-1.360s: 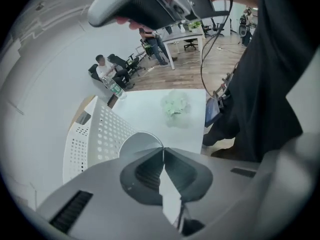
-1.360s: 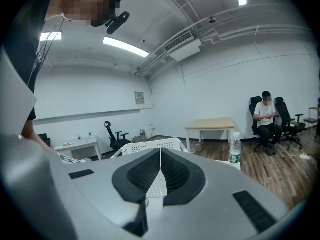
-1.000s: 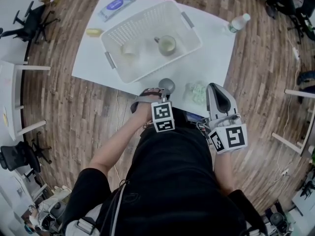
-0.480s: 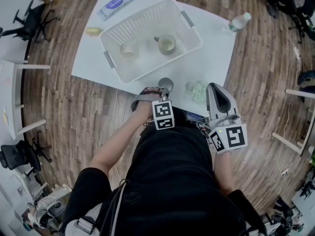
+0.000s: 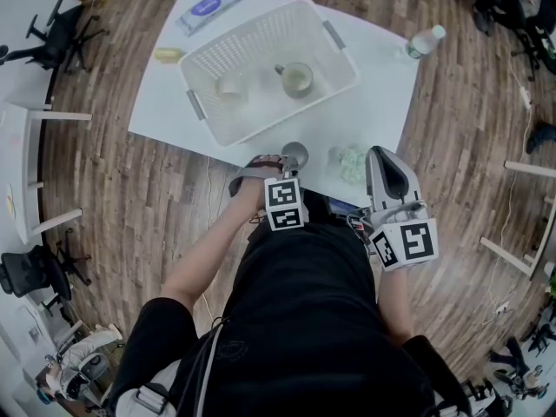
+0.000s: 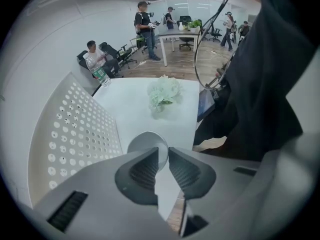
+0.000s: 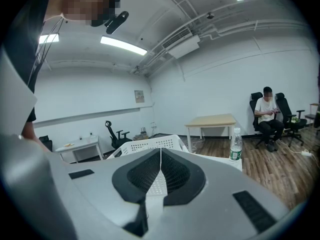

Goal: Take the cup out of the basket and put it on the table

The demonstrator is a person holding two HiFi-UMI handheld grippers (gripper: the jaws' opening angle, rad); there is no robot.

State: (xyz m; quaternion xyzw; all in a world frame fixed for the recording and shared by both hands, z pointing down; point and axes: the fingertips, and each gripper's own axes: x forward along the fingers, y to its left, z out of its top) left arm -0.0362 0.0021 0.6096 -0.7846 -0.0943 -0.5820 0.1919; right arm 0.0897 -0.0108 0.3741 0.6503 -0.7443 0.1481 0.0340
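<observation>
bright, even | ceiling strip lights (image 7: 123,45) | fisheye edges, perhaps soft

The person wears a black short-sleeved top (image 5: 304,320), with a pale strap (image 5: 156,398) at the near left shoulder. Each hand carries tongs of light grey moulded plastic. The left tongs (image 6: 164,153) have dark ribbed pads (image 6: 145,171) set in rounded grey shells; their jaws have just been opening, with the rim of the cup (image 6: 142,143) in the gap, unpressed. The right tongs (image 7: 160,154) have matching pads and a dark oval recess (image 5: 388,181) on top. Each carries a white cube (image 5: 285,205) printed with black square markers. A thin dark cable (image 6: 196,49) loops beside the top.
</observation>
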